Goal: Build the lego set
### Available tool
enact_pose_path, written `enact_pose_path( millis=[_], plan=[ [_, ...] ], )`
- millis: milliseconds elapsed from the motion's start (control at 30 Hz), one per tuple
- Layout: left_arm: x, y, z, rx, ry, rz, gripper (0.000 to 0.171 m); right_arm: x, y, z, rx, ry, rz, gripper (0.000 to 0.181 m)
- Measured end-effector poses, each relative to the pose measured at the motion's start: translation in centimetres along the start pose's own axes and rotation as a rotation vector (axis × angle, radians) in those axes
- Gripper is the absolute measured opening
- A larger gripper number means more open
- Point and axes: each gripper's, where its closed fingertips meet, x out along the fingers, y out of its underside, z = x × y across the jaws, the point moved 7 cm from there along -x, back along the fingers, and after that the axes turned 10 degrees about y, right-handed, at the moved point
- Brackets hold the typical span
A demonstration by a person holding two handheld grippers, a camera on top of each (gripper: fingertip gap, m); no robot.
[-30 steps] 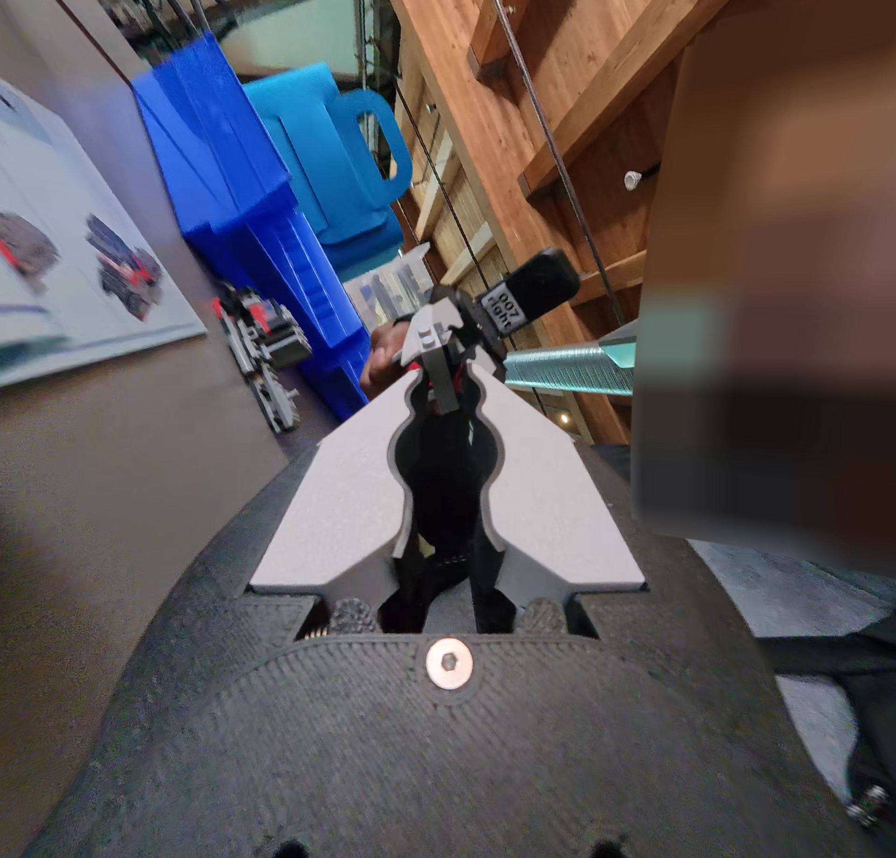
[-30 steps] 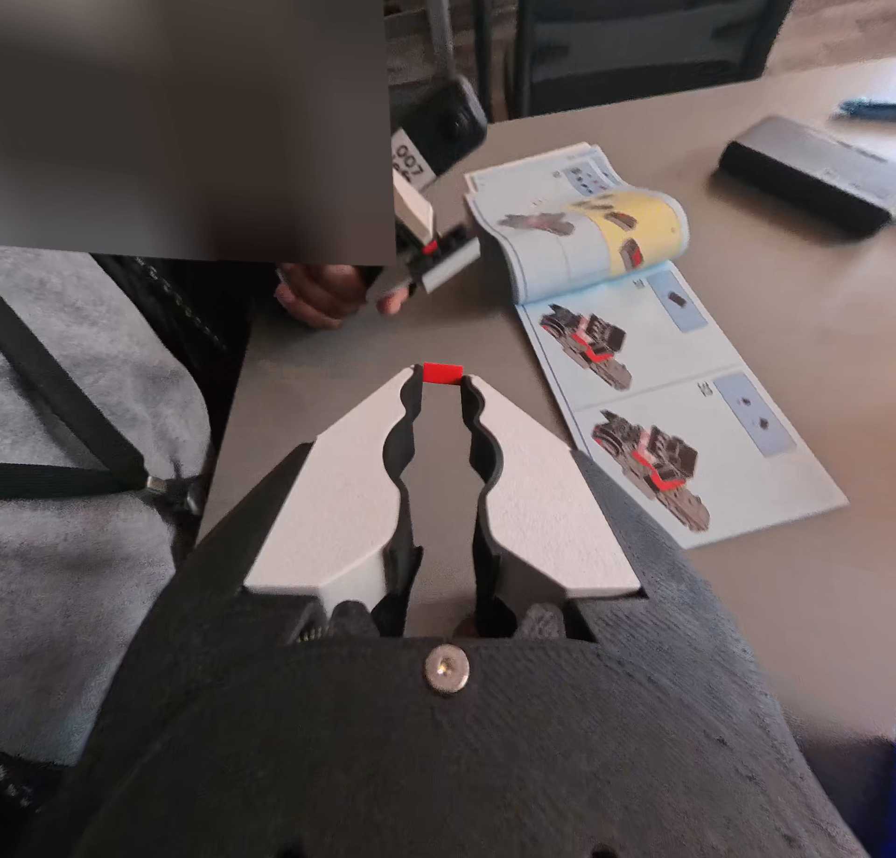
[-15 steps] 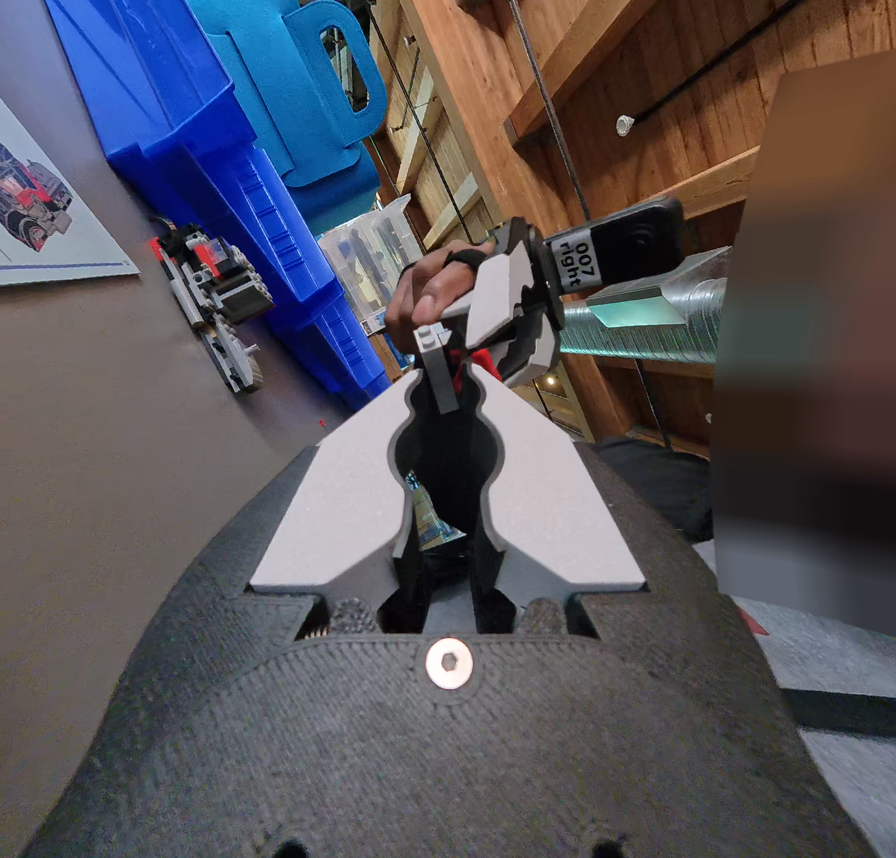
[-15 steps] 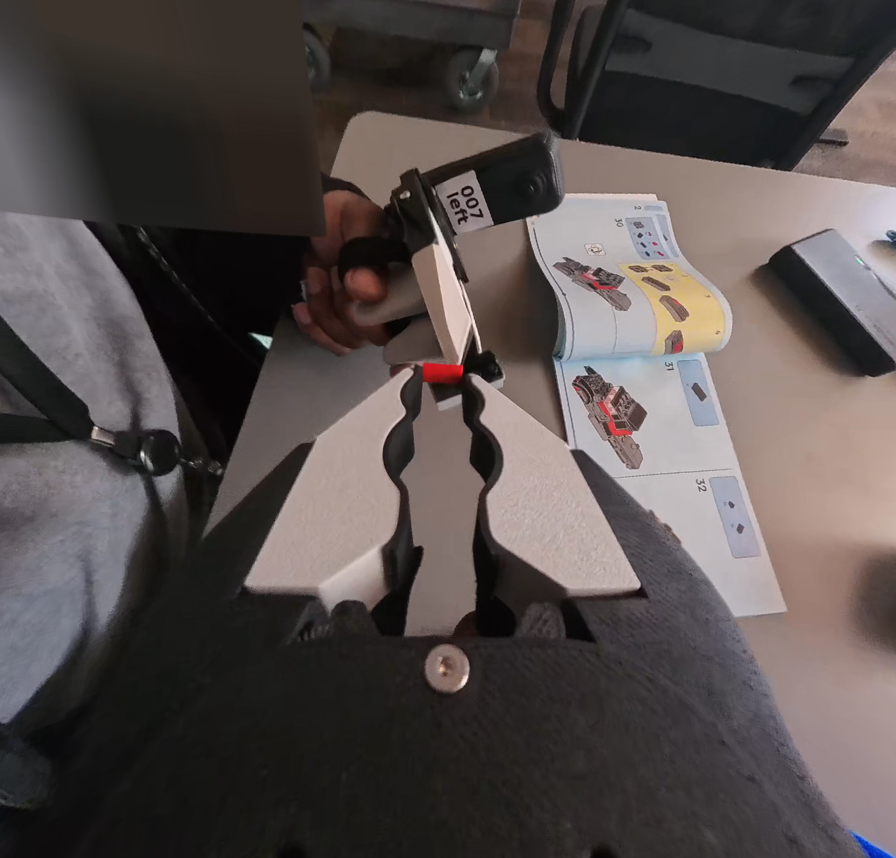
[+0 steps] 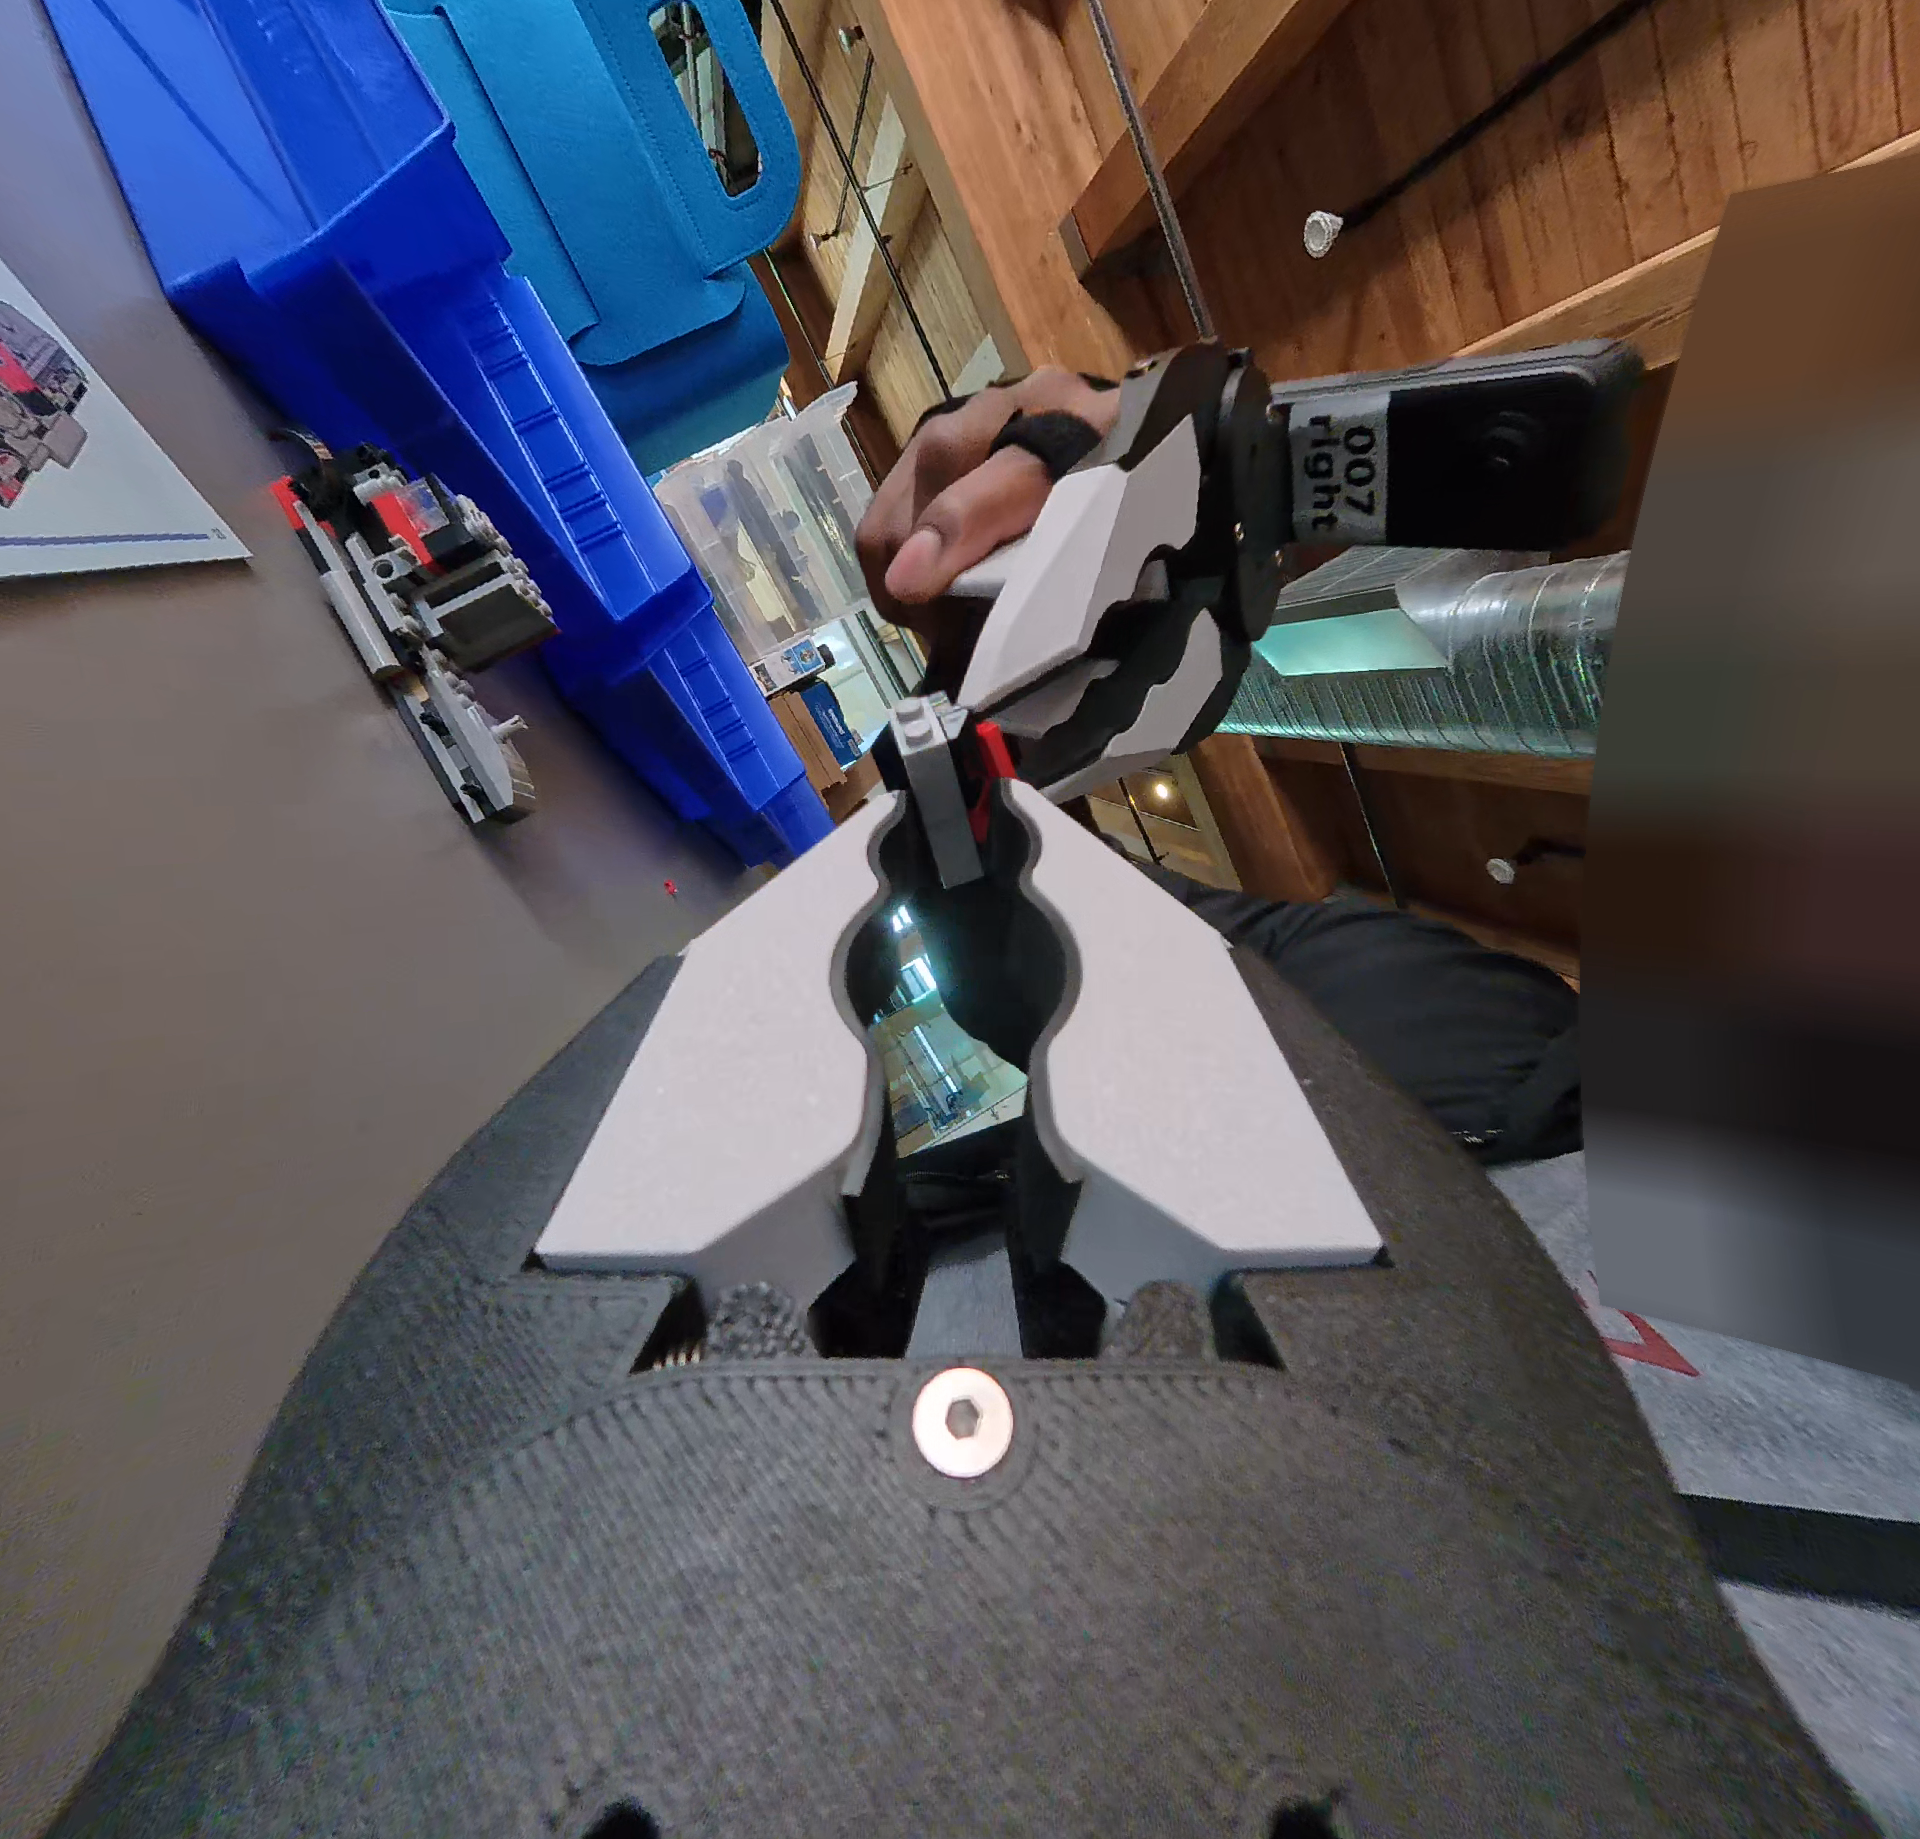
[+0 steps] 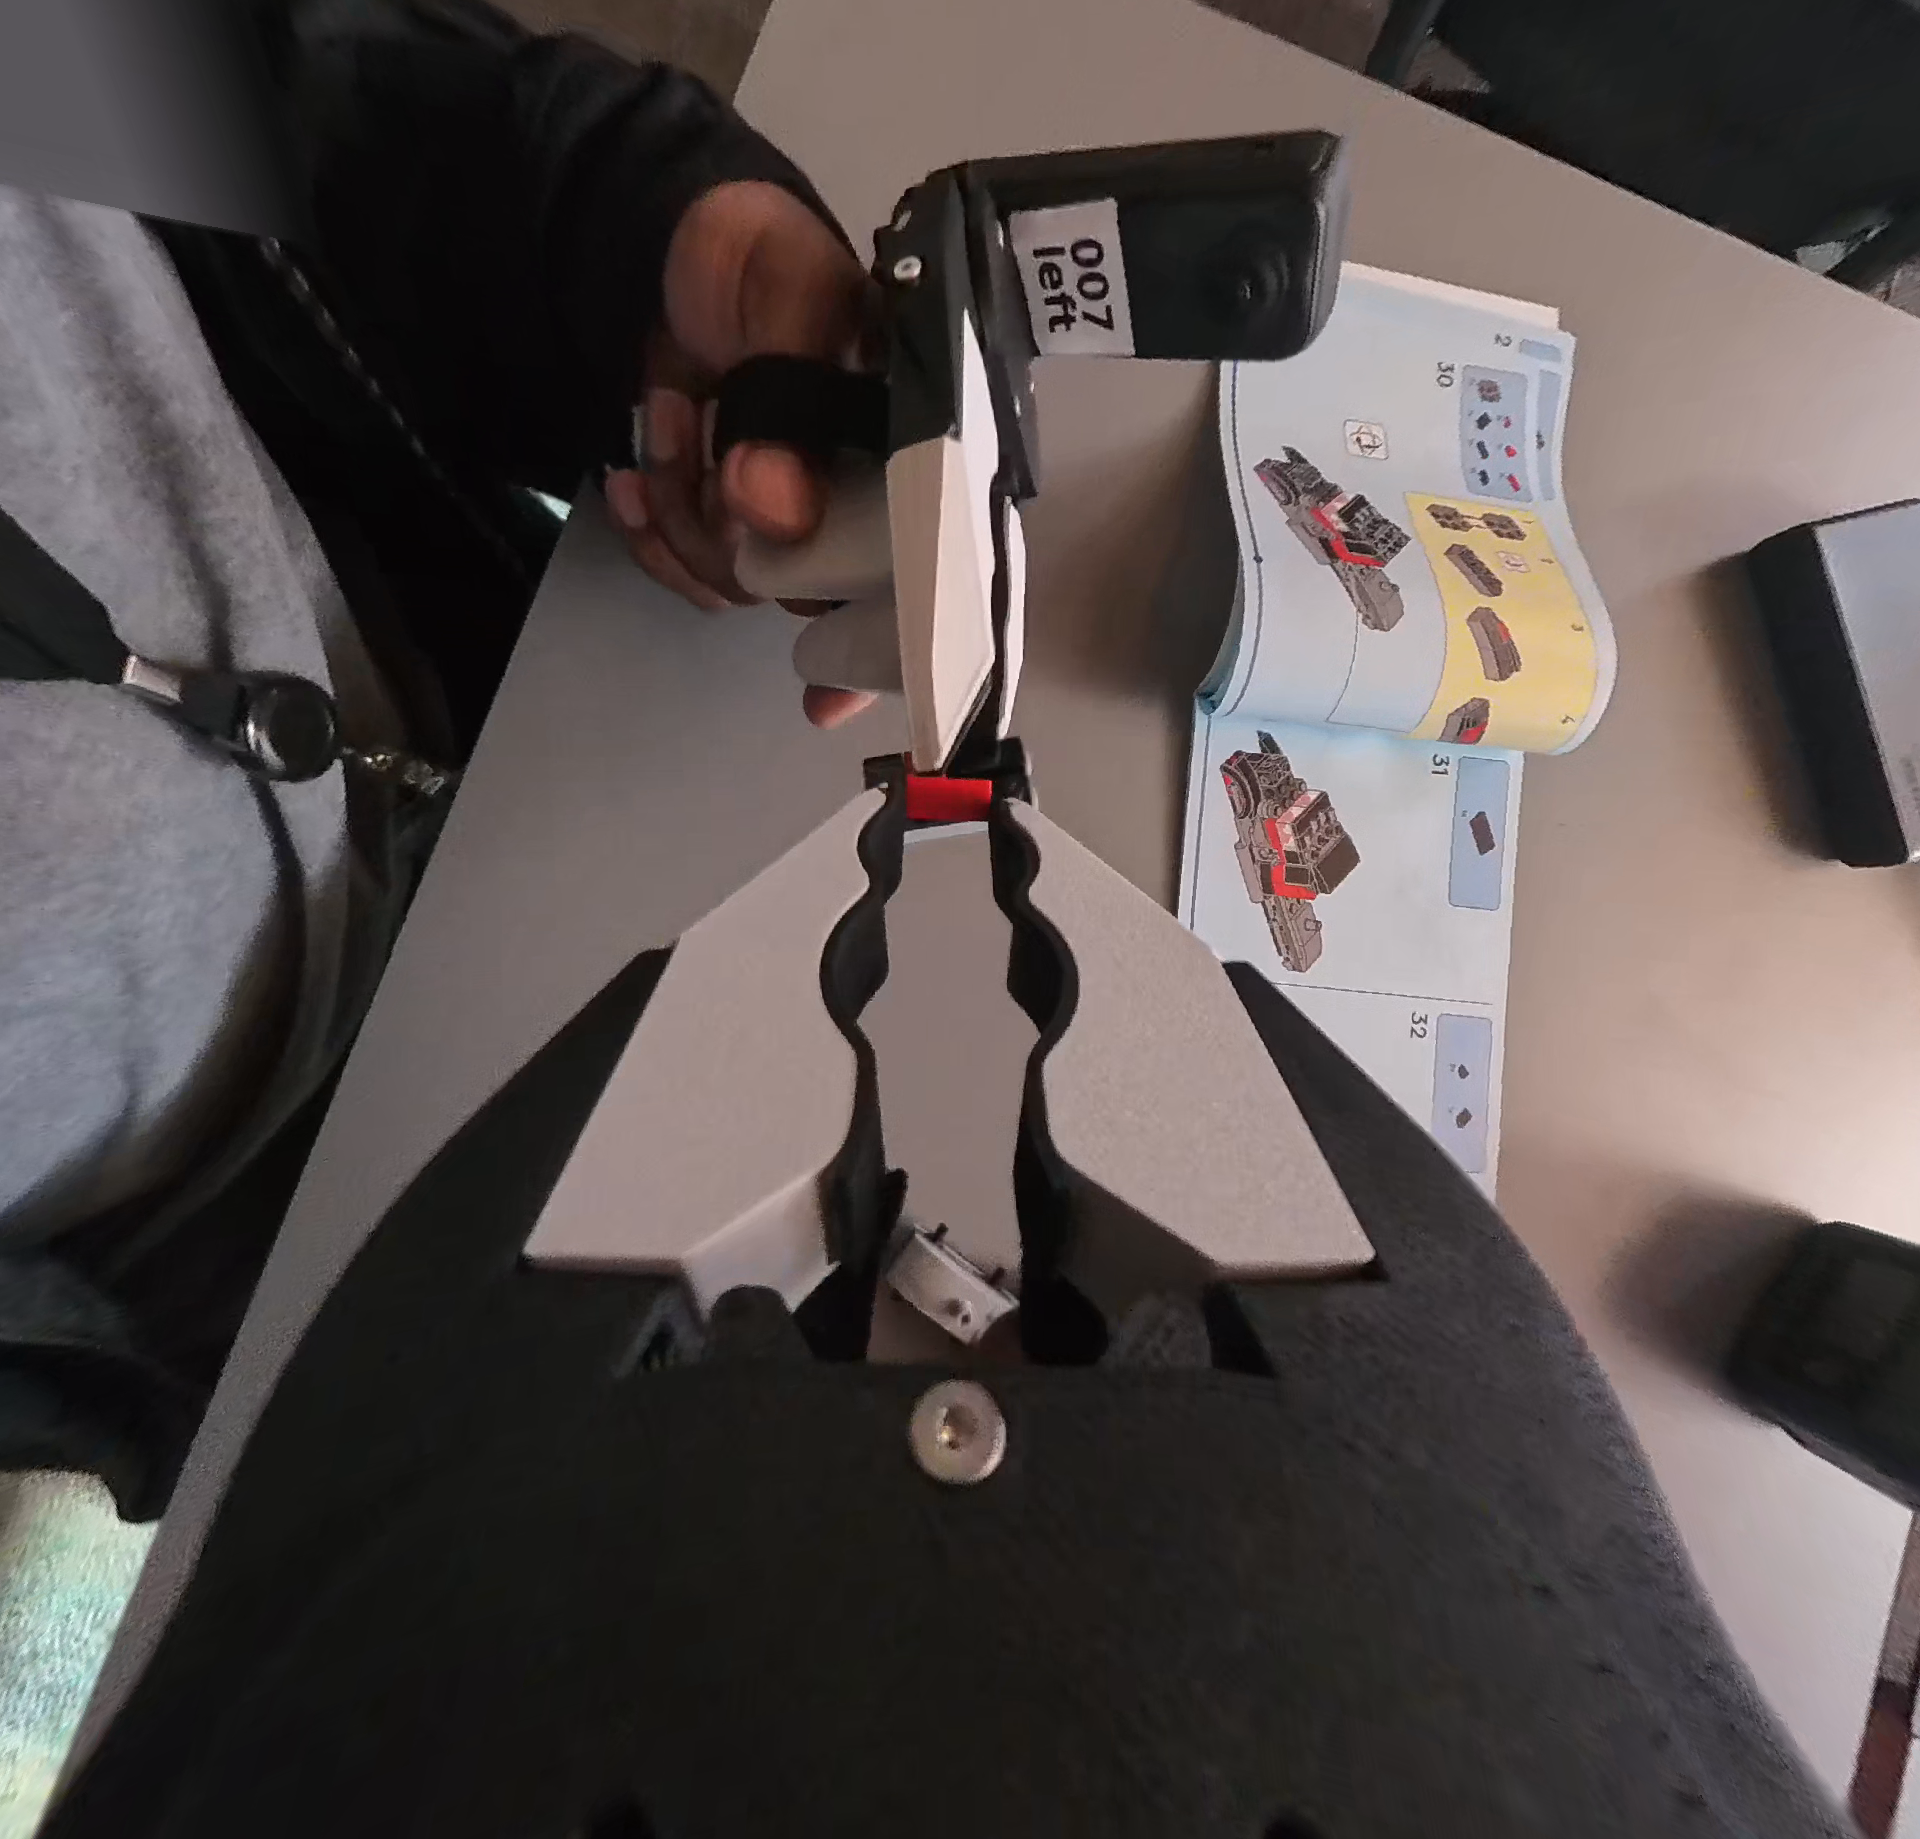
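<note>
My left gripper [image 5: 940, 813] is shut on a small grey, black and red lego sub-assembly [image 5: 935, 802] and holds it in the air above the table. My right gripper [image 6: 943, 802] is shut on a small red brick [image 6: 943, 797] and presses it against that sub-assembly [image 6: 1013, 755], tip to tip with the left gripper [image 6: 961, 636]. In the left wrist view the right gripper [image 5: 1081, 636] comes in from the upper right, and the red brick [image 5: 989, 750] shows beside the grey piece. A partly built lego vehicle [image 5: 426, 605] lies on the table near the blue bins.
An open instruction booklet [image 6: 1382, 709] lies on the grey table [image 6: 644, 833] to the right. A dark box [image 6: 1839, 688] lies further right. Blue bins [image 5: 343, 231] and a clear parts case [image 5: 769, 532] stand behind the vehicle. A person's grey-clad lap [image 6: 114, 750] is at the table's near edge. The grippers are tip to tip, or close to it. The partly built lego vehicle [image 5: 426, 605] is about 20 cm from both grippers' fingertips.
Both grippers rose and came together. The red brick in the right gripper moved from apart to touching the sub-assembly held by the left gripper.
</note>
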Motion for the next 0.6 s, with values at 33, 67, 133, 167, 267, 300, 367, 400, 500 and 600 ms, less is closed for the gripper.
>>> enact_pose_path(
  millis=[33,67,133,167,267,300,367,400,500,600],
  plan=[
    [0.01,0.0,-0.01,-0.001,0.002,0.001,0.014,0.03,-0.07,-0.06,-0.01,-0.003,0.009,0.017],
    [0.01,0.02,0.0,-0.002,0.002,0.002,0.014,0.09,-0.11,-0.12,-0.02,-0.006,0.02,0.017],
    [0.02,0.04,0.03,-0.004,0.0,0.004,0.014,0.2,-0.2,-0.16,-0.032,-0.016,0.035,0.017],
    [0.04,0.05,0.01,-0.004,0.002,0.005,0.014,0.25,-0.27,-0.16,-0.036,-0.021,0.037,0.017],
    [0.0,0.03,0.01,-0.006,0.006,0.003,0.014,0.32,-0.38,-0.18,-0.047,-0.025,0.04,0.017],
    [-0.01,0.04,0.0,-0.007,0.007,0.003,0.014,0.32,-0.38,-0.17,-0.048,-0.027,0.04,0.017],
    [0.01,0.05,0.01,-0.007,0.006,0.004,0.014,0.33,-0.34,-0.19,-0.046,-0.027,0.04,0.019],
    [0.01,0.06,0.02,-0.007,0.006,0.005,0.014,0.32,-0.33,-0.21,-0.044,-0.024,0.039,0.02],
    [0.01,0.06,-0.02,-0.006,0.009,0.005,0.014,0.26,-0.27,-0.25,-0.034,-0.019,0.033,0.022],
    [-0.01,0.05,-0.04,-0.005,0.012,0.004,0.014,0.19,-0.22,-0.28,-0.022,-0.011,0.022,0.024]
  ],
)
